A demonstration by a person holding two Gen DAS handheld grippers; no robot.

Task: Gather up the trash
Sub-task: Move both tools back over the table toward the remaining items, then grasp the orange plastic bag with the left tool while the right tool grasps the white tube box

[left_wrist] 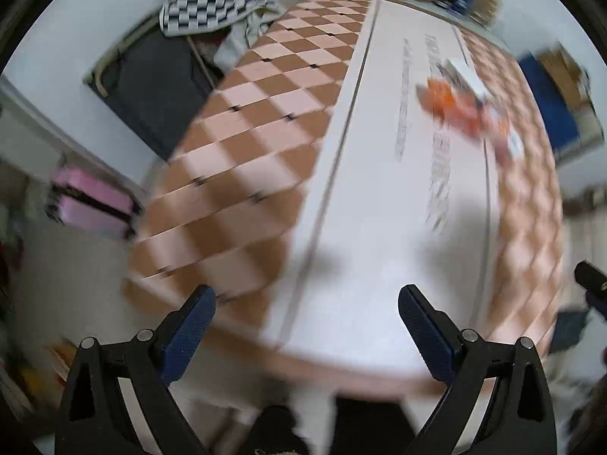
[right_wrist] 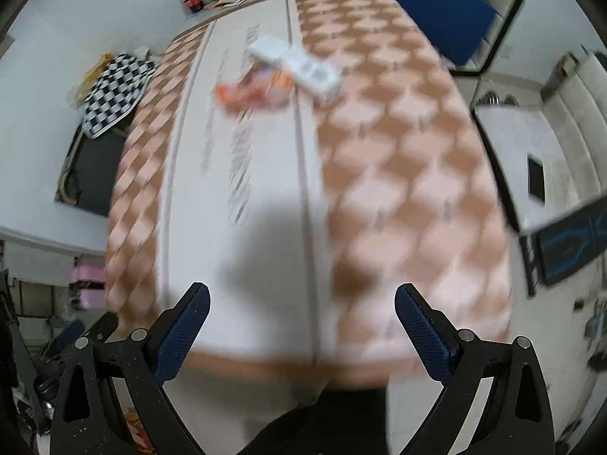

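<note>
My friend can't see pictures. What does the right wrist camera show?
The open right gripper, holding nothing, hovers above a checkered tablecloth. Farther along lie blurry orange wrappers and a white box.

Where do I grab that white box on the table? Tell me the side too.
Grip the white box across its narrow width near the close end, coming from above with the right gripper. It lies flat and long, slanting away; orange wrappers crowd its left side. Blur hides finer detail.

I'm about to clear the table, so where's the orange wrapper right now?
In both views the orange wrapper lies far across the table, on its pale centre strip, beside the white box.
</note>
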